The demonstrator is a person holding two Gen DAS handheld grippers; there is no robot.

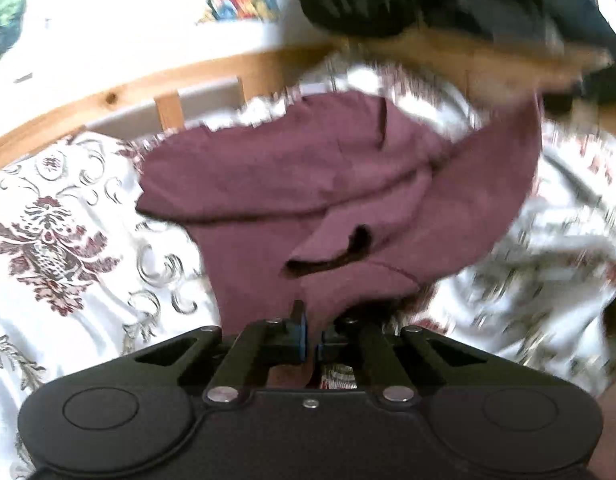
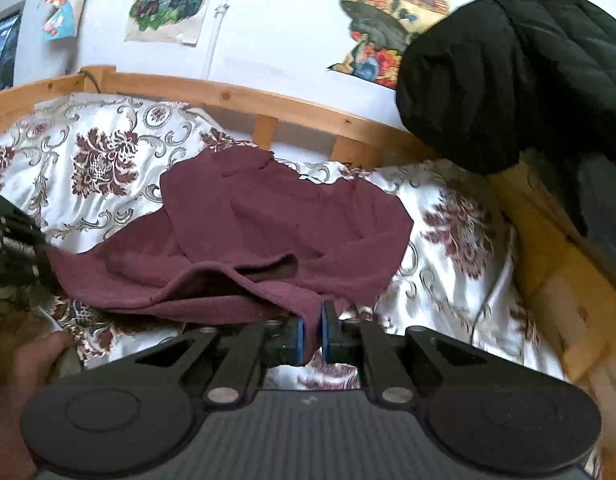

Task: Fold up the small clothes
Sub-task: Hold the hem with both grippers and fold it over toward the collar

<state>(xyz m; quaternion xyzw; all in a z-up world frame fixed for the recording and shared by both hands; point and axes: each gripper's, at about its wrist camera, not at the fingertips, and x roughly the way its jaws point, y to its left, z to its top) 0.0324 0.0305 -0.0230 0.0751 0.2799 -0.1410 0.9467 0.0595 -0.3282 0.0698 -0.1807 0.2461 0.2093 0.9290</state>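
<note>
1. Your left gripper (image 1: 312,338) has its jaws pressed nearly together, pinching a hem of the maroon garment (image 1: 308,184) between the blue pads
2. Your right gripper (image 2: 312,330) likewise pinches an edge of the same garment (image 2: 267,216), cloth hanging down between its pads
3. Just ahead of both jaws the garment lies partly folded over itself, its near edge lifted, the rest spread on the floral bedspread (image 2: 91,152)
4. Beyond it runs the wooden bed rail (image 2: 267,108); up to the right of the jaws hangs a black quilted jacket (image 2: 508,80), with posters (image 2: 167,0) on the wall behind
</note>
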